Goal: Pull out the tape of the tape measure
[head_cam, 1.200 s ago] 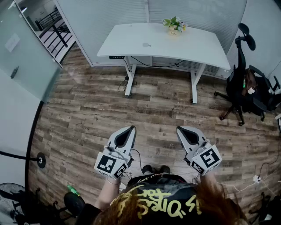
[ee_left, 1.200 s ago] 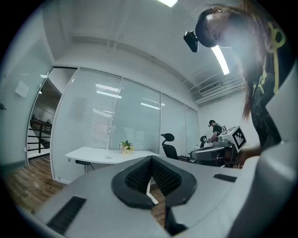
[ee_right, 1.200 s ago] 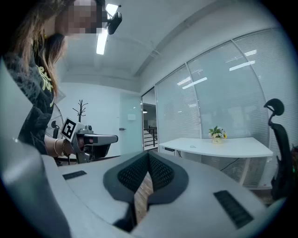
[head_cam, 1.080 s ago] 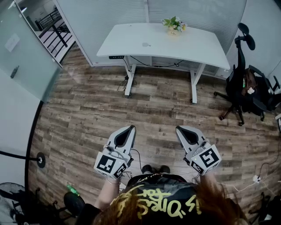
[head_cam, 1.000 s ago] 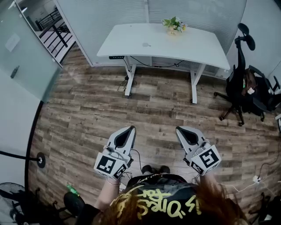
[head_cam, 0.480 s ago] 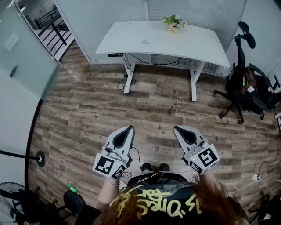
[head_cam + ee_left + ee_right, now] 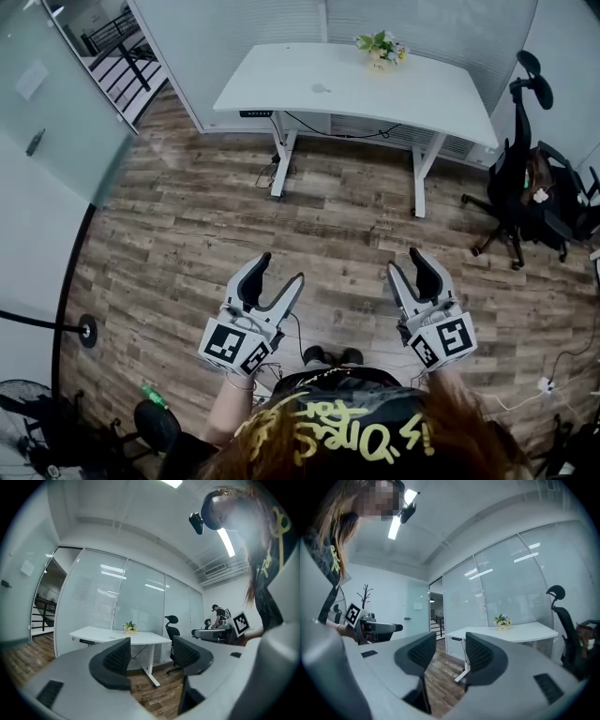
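I see no tape measure that I can name for sure. A small grey object (image 7: 321, 89) lies on the far white desk (image 7: 412, 94), too small to identify. My left gripper (image 7: 279, 269) is held level above the wooden floor at the lower left. Its jaws have just been opening and stand wide apart with nothing between them. My right gripper (image 7: 405, 261) hovers at the lower right. Its jaws have also just been opening, less widely, and hold nothing. The left gripper view shows the left gripper (image 7: 151, 651) aimed at the desk, and the right gripper (image 7: 447, 651) faces it too.
A pot of flowers (image 7: 381, 47) stands at the desk's back edge. A black office chair (image 7: 525, 178) is at the right, glass partitions at the left and behind the desk. Cables hang under the desk. A black stand base (image 7: 86, 330) and a green bottle (image 7: 150, 392) are on the floor near my left side.
Both grippers went from shut to open, the left one wider. The right gripper turned slightly and shifted a little to the right.
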Demonstrator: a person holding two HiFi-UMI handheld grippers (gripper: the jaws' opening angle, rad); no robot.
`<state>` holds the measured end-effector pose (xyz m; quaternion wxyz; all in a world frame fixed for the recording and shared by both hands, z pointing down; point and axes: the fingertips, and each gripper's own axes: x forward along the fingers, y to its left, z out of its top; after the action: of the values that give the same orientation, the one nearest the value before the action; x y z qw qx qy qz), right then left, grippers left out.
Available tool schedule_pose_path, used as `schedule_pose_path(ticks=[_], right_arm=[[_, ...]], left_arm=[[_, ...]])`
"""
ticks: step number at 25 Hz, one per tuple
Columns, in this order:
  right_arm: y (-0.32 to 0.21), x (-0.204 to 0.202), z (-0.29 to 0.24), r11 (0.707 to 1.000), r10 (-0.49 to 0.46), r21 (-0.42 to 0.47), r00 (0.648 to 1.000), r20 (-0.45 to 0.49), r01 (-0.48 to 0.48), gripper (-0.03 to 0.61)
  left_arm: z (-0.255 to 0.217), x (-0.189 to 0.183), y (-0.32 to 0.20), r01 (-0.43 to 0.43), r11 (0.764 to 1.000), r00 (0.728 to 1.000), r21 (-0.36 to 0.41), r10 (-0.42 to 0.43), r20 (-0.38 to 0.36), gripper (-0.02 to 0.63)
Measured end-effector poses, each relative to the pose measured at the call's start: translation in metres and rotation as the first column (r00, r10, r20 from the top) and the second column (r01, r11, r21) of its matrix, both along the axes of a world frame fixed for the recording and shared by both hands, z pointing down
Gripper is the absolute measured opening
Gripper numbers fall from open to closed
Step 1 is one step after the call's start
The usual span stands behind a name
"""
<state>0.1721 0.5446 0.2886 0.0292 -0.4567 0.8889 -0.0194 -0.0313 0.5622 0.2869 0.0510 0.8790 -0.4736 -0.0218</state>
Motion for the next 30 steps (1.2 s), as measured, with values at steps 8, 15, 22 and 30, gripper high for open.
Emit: schedule_pose_path(ticks=[8, 15, 22, 30], right_arm=[[-0.001, -0.002, -0.001, 0.999, 0.020, 0.032, 0.999, -0.042, -0.019, 0.278], [0.007, -0.032, 0.010, 1.000, -0.016, 0.010, 0.999, -0.047, 0.016, 0.278], [0.013, -0.048, 0.022, 1.000, -0.013, -0.020, 0.997, -0.074, 0.012, 0.278], [0.019, -0.072, 0.042, 0.994, -0.105, -0.052, 0.974, -0.200, 0.096, 0.278]], left_arm=[[-0.001, -0.035, -0.002, 0.089, 0.996, 0.995, 0.002, -0.089, -0.039, 0.320], [0.002, -0.063, 0.001, 0.103, 0.994, 0.993, 0.019, -0.102, -0.060, 0.314], [0.018, -0.092, 0.007, 0.109, 0.994, 0.992, -0.011, -0.109, -0.058, 0.306], [0.012, -0.093, 0.006, 0.064, 0.998, 0.998, 0.021, -0.064, -0.004, 0.299]])
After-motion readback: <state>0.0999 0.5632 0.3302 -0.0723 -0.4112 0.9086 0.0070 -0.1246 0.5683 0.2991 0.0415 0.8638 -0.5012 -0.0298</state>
